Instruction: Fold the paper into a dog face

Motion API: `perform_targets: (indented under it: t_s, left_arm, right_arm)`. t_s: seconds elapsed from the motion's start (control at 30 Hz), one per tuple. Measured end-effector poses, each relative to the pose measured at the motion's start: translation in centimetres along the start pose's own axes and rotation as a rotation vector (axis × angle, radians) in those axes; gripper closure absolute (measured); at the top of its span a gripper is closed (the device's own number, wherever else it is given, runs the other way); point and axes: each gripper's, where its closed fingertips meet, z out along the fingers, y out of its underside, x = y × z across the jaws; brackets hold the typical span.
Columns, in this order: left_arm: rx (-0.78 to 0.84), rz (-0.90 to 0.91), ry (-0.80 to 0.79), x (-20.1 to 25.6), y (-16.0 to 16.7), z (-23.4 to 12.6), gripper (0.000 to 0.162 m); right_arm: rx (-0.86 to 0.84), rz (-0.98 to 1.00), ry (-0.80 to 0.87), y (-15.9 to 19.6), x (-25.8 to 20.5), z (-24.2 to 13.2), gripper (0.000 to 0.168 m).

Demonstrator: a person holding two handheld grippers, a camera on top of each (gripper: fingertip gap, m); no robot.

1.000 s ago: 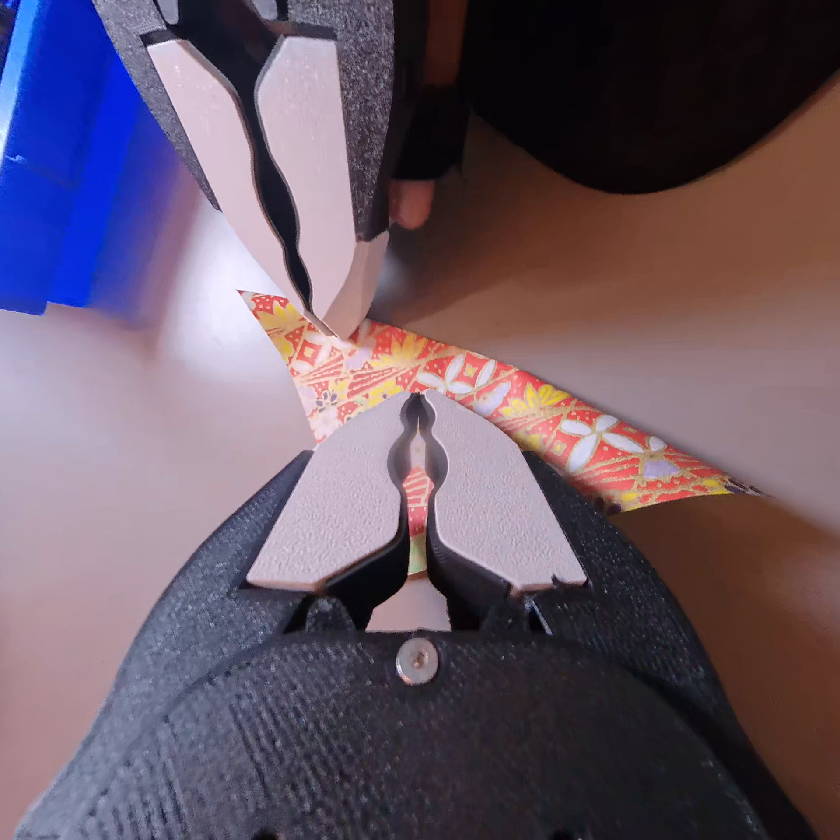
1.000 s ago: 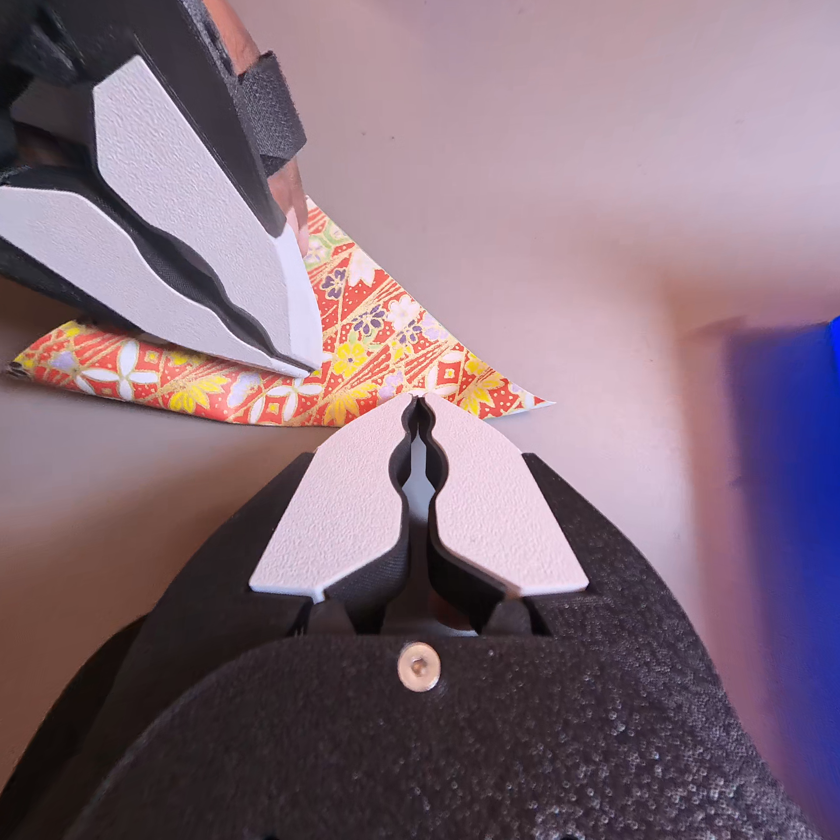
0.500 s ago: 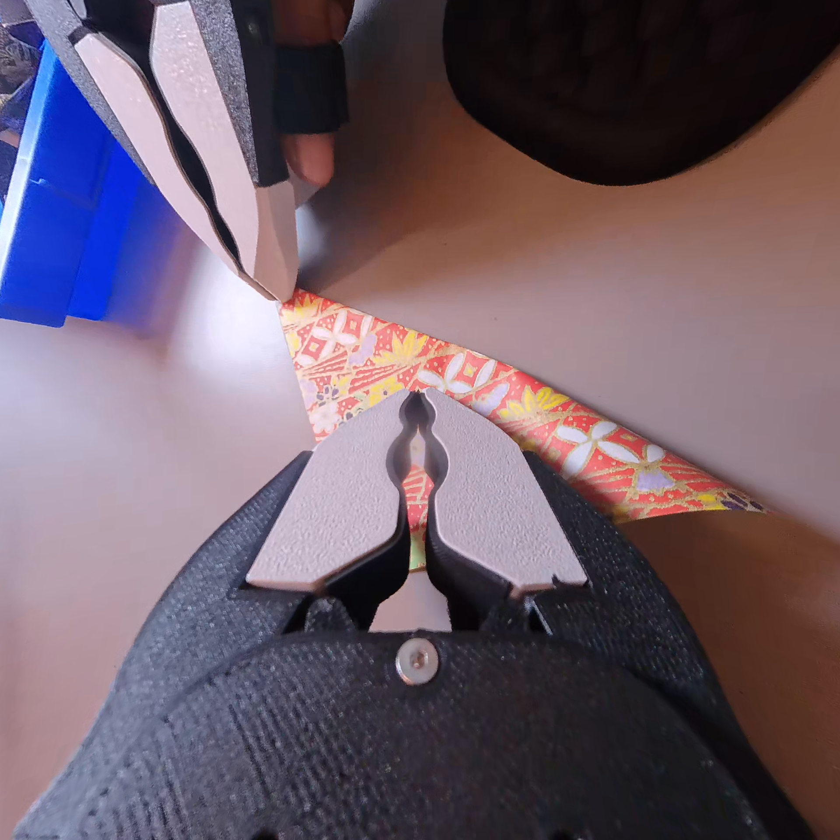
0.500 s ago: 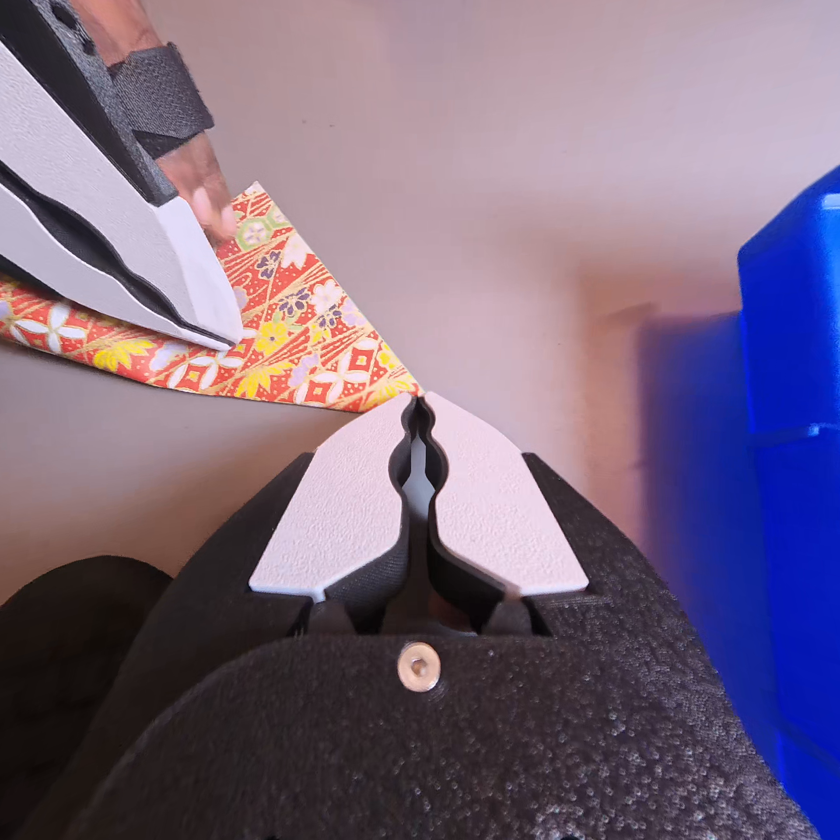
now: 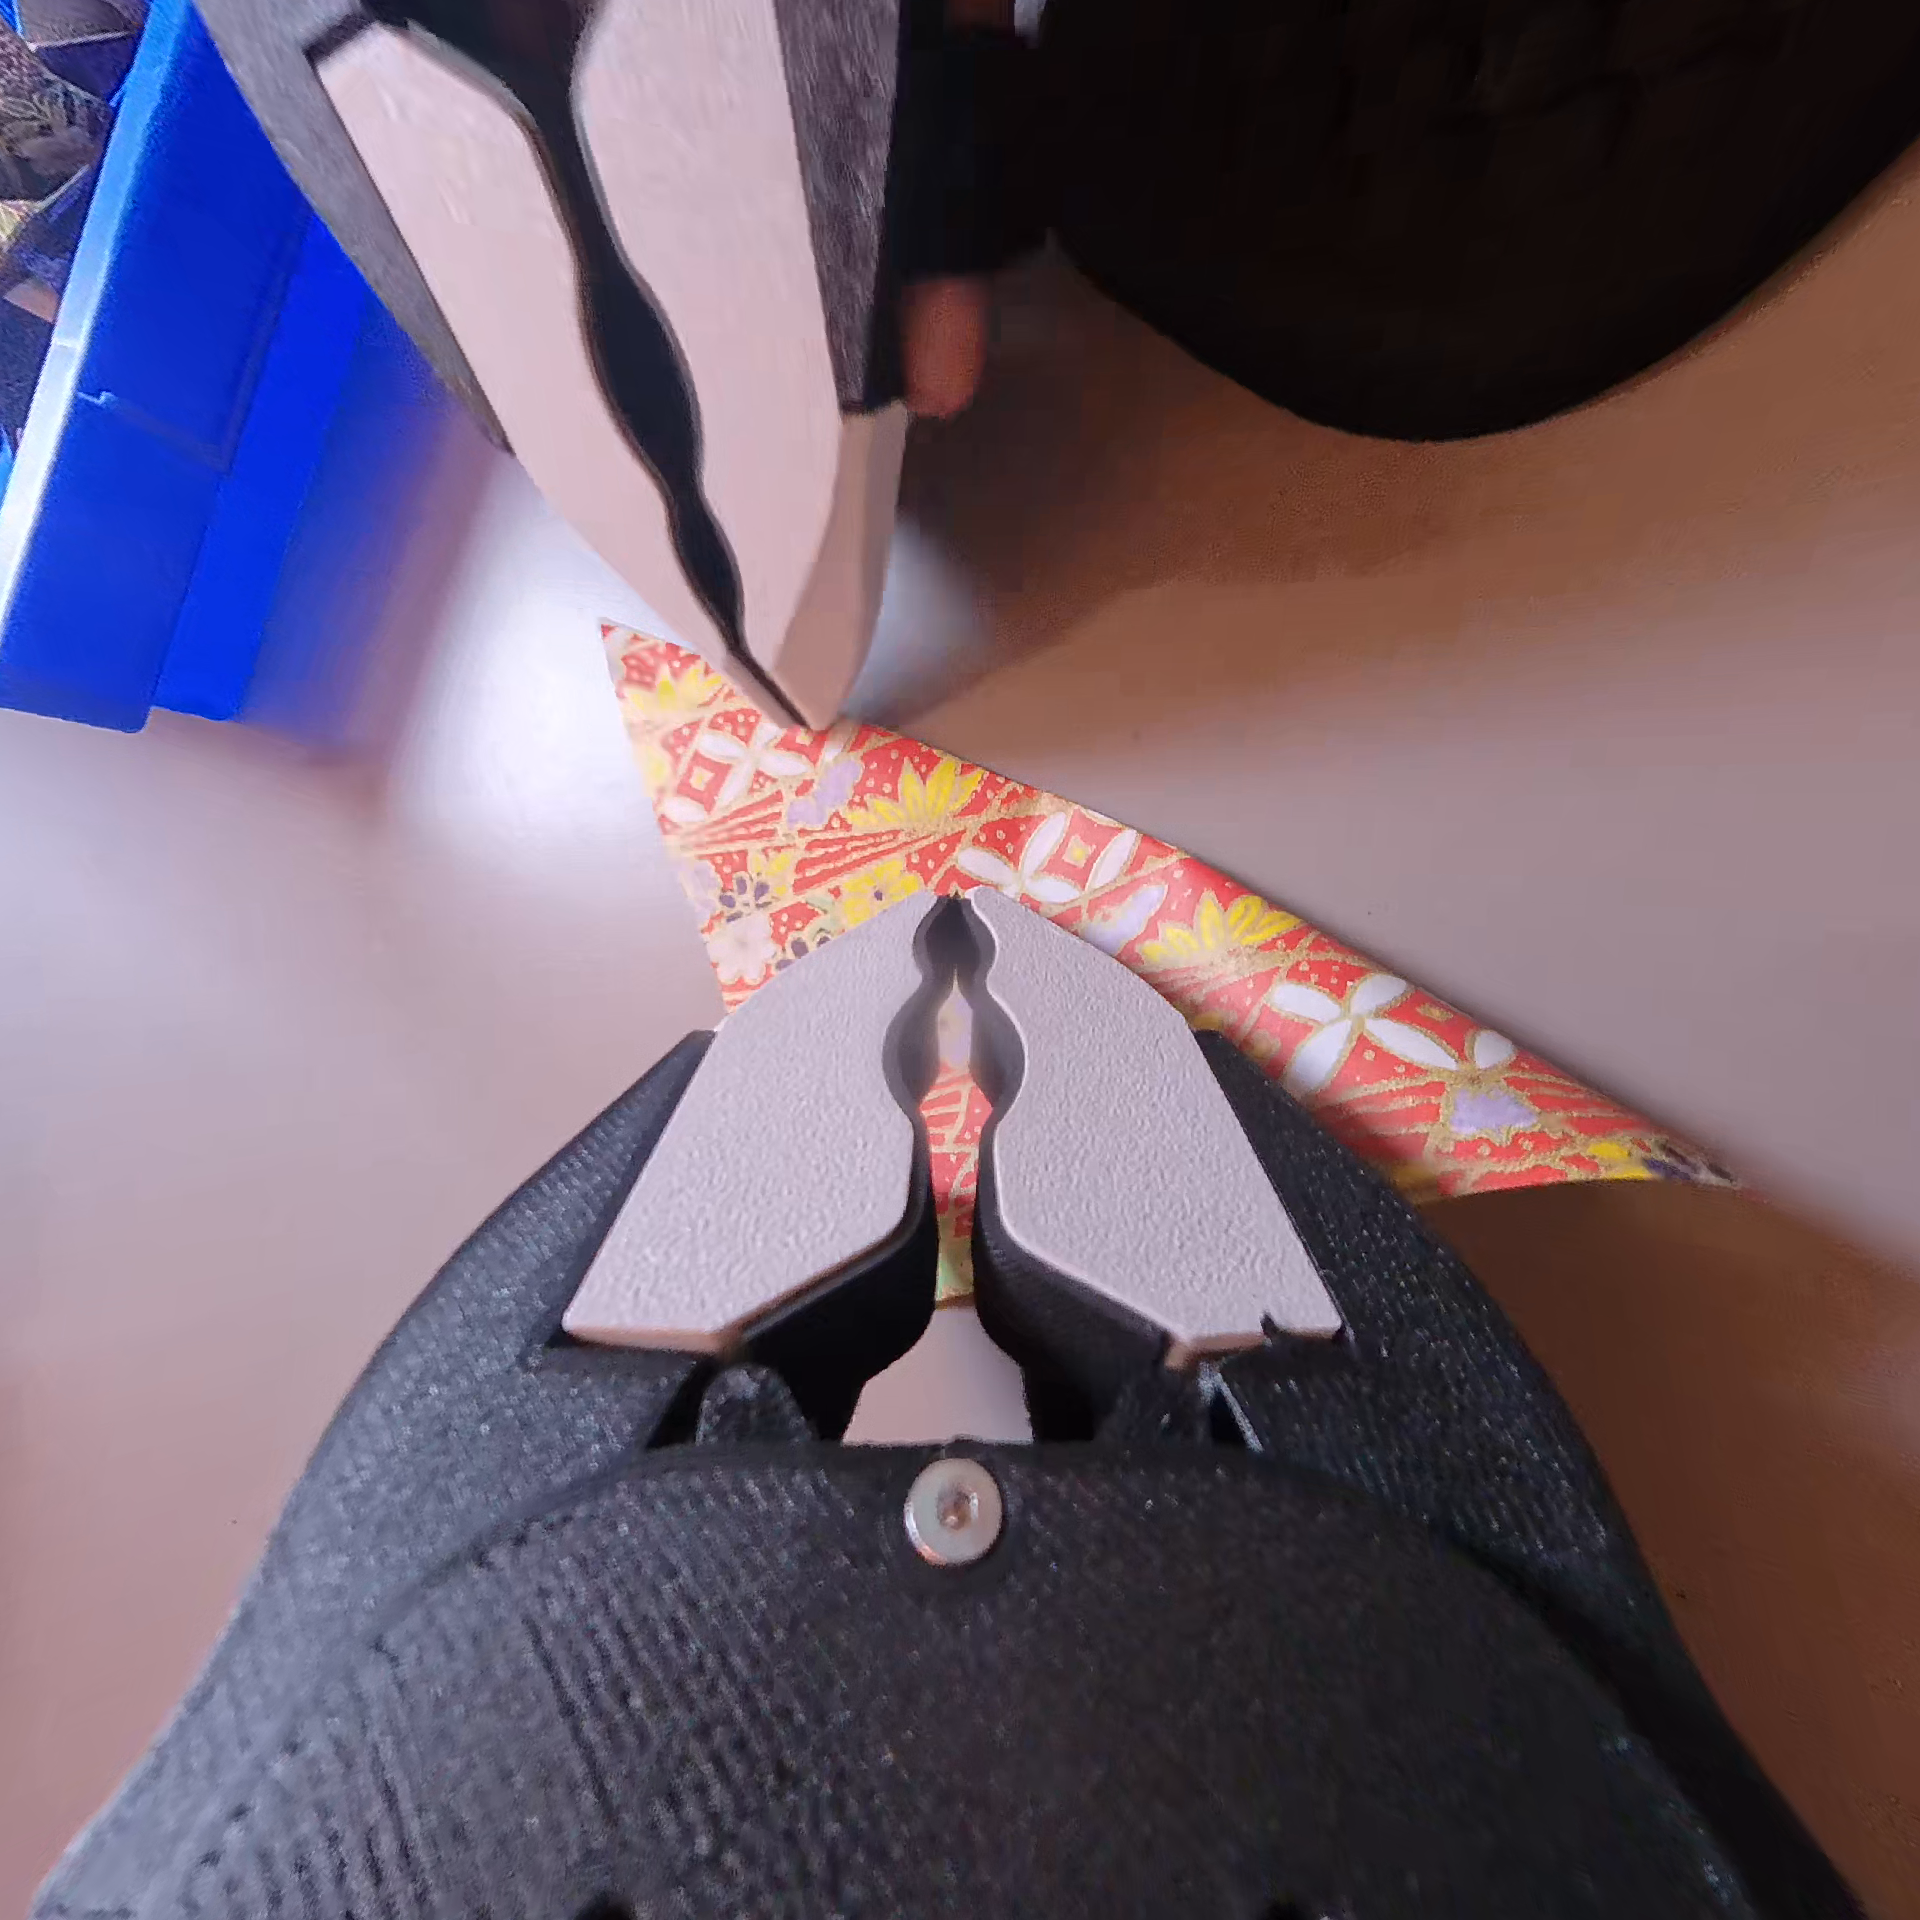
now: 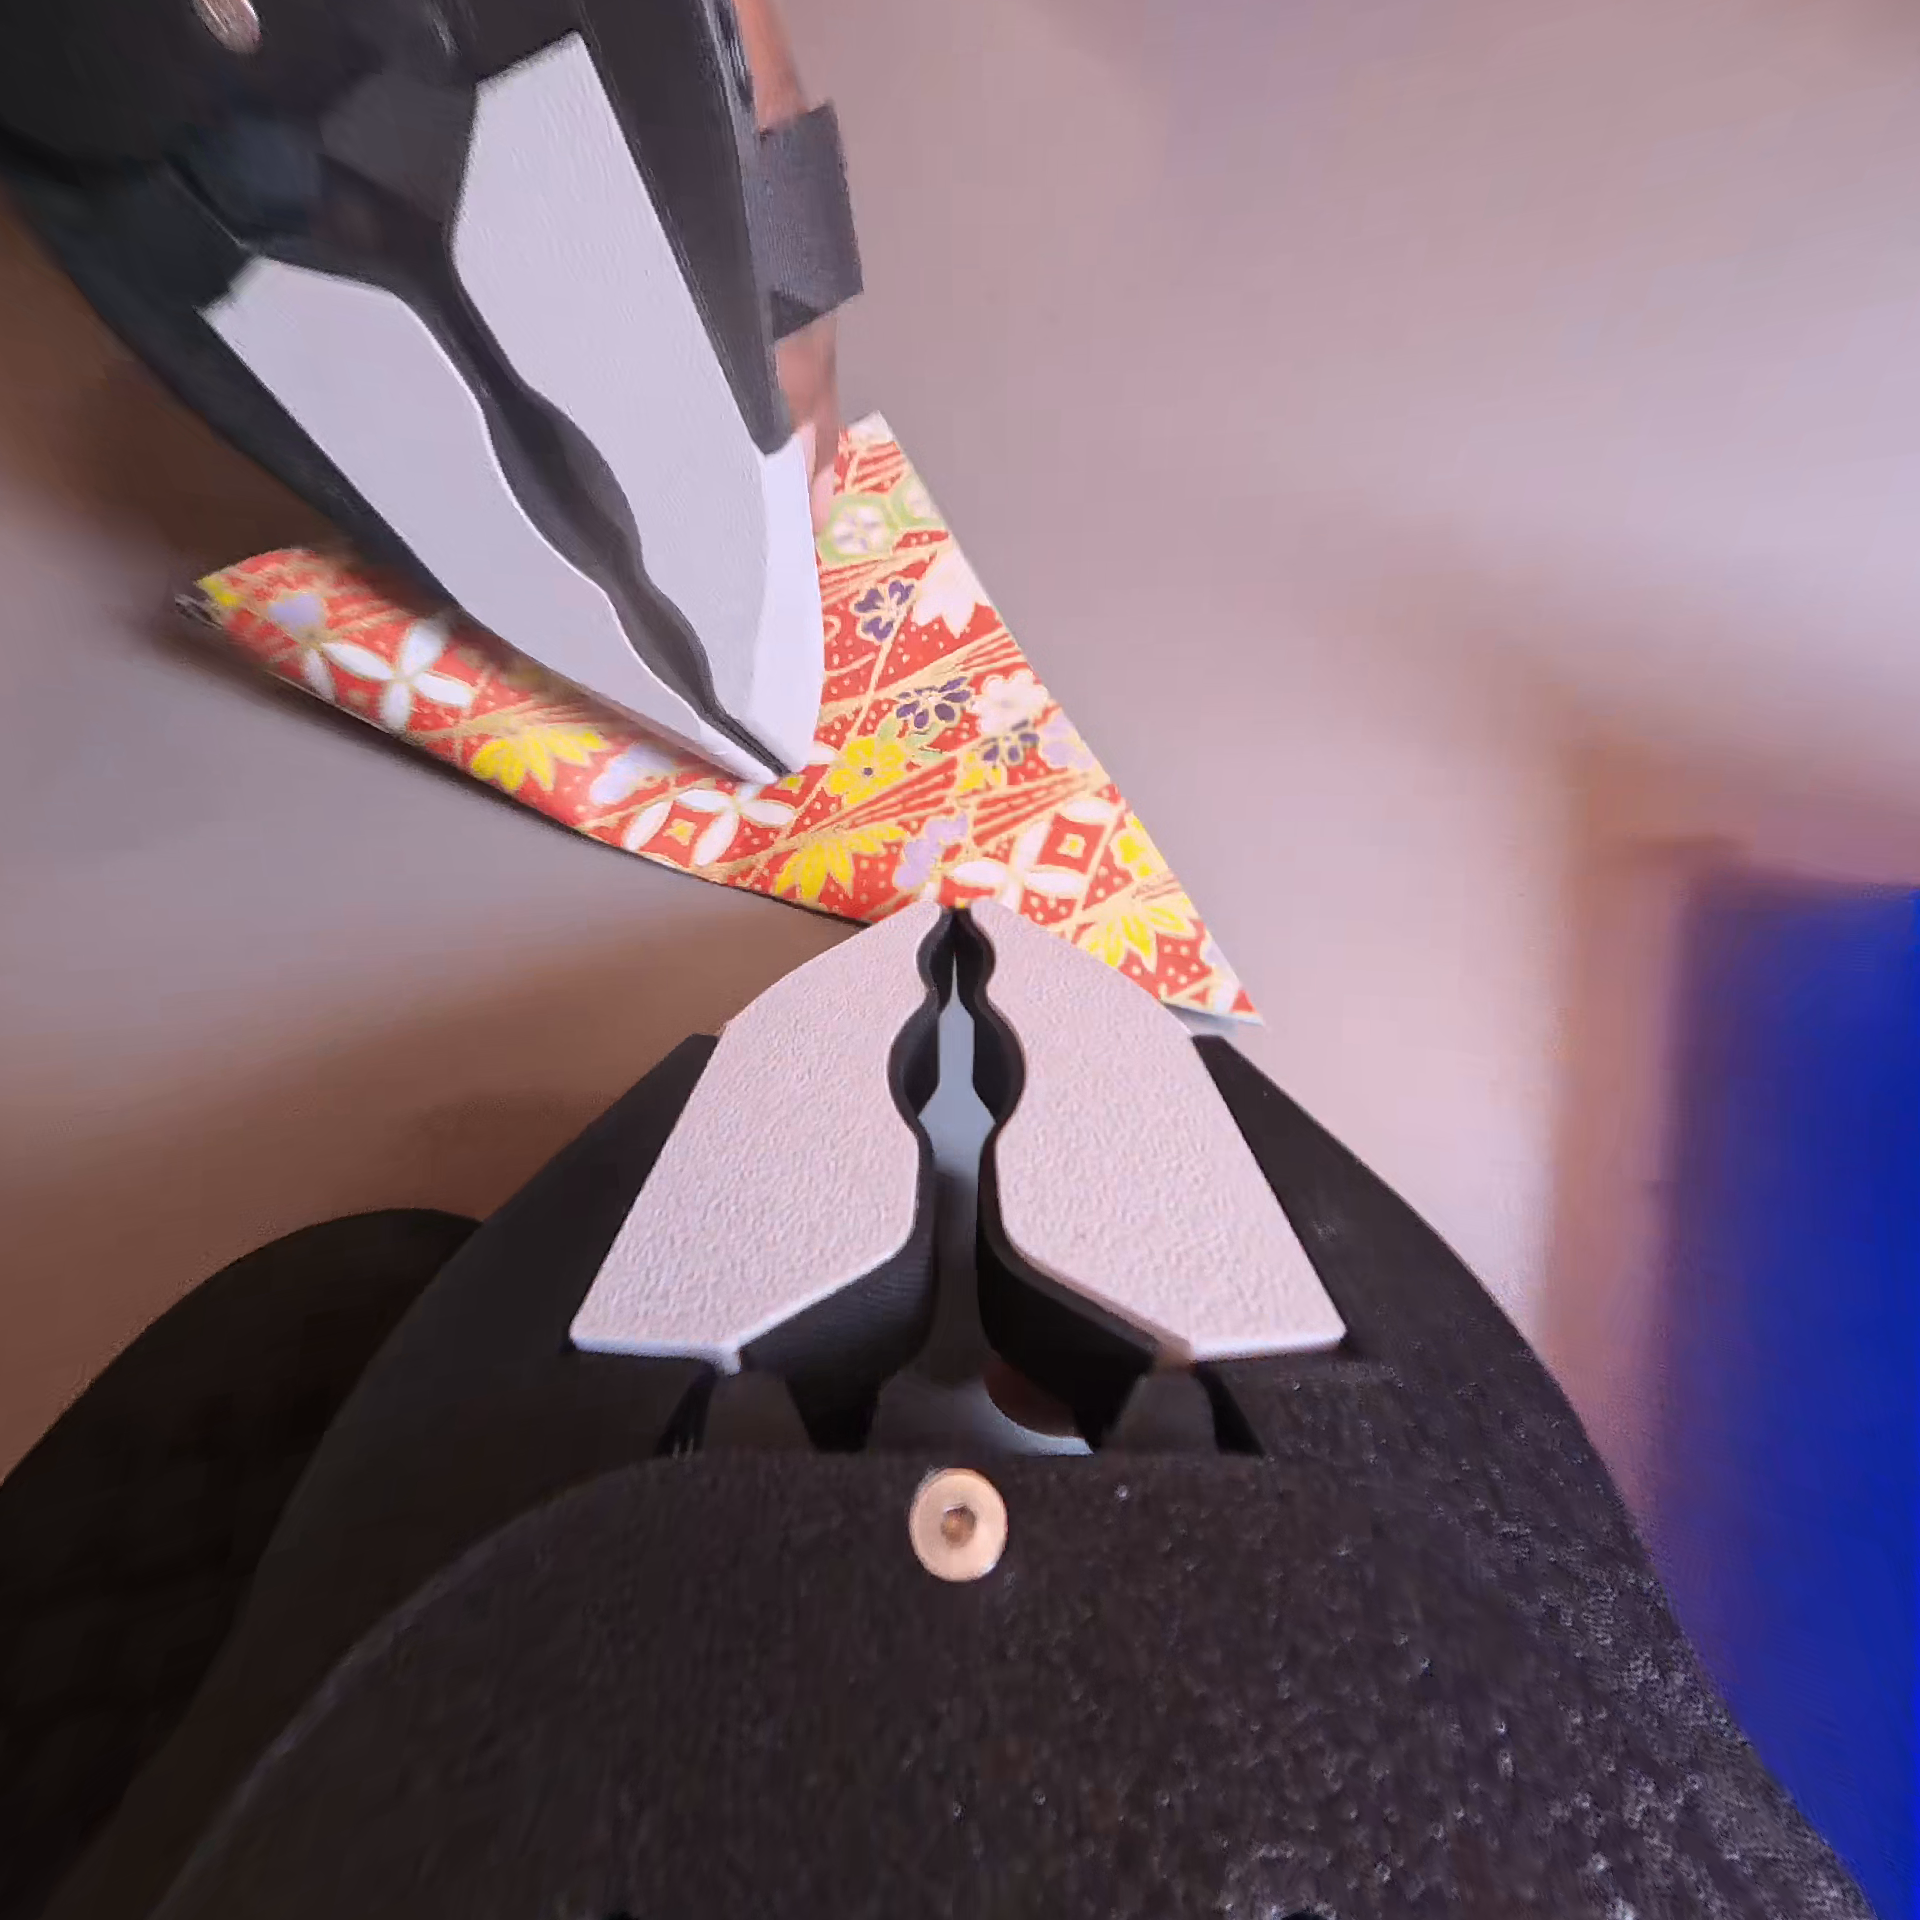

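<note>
The paper [image 5: 1091, 862] is red with white and yellow flowers, folded into a flat triangle on the table [image 5: 312, 1039]. My left gripper [image 5: 956, 906] is shut, its tips pressed down on the paper's middle. My right gripper [image 5: 798, 712] comes in from above, shut, with its tip touching the paper's long far edge near the left corner. In the right wrist view the right gripper [image 6: 956, 914] is shut at the paper's [image 6: 935, 810] near edge, and the left gripper [image 6: 771, 764] presses on the paper behind it. Part of the paper lies hidden under both grippers.
A blue plastic bin [image 5: 156, 468] stands at the far left, and shows blurred at the right of the right wrist view [image 6: 1818, 1247]. A black fabric object [image 5: 1455, 208] lies beyond the paper. A person's fingertip [image 5: 940, 353] shows behind the right gripper. The left gripper's tips are roughly 5 cm from the right gripper's.
The right gripper slid out to the paper's left corner, then came back inward along the long edge. The left gripper stayed pressed on the paper. Both stayed shut.
</note>
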Motion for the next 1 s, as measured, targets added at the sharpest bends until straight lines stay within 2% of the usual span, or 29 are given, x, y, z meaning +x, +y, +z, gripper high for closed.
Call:
perform_targets:
  t_s: [0.27, 0.47, 0.67, 0.73, 0.83, 1.0]
  left_arm:
    - [0.003, -0.001, 0.008, 0.0, 0.0, 0.0, 0.162]
    - [0.004, -0.002, 0.01, 0.0, 0.0, 0.0, 0.161]
    - [0.012, -0.017, 0.014, 0.0, 0.0, 0.0, 0.162]
    - [0.013, -0.023, 0.004, 0.0, 0.0, 0.0, 0.162]
    - [0.007, -0.046, -0.015, -0.1, 0.0, 0.0, 0.162]
    - [-0.041, -0.088, -0.056, 0.0, 0.0, 0.0, 0.162]
  right_arm:
    - [-0.034, 0.063, -0.008, 0.5, 1.7, 0.1, 0.168]
    - [-0.009, 0.122, 0.034, 1.3, 4.4, -0.8, 0.168]
    - [-0.014, 0.146, 0.1, 1.4, 5.1, -1.0, 0.168]
    - [-0.02, 0.117, 0.146, 1.1, 4.7, -1.3, 0.168]
    - [0.053, 0.129, 0.096, -1.1, 1.5, -1.7, 0.168]
    - [-0.096, 0.193, 0.116, 0.1, -1.8, 0.5, 0.168]
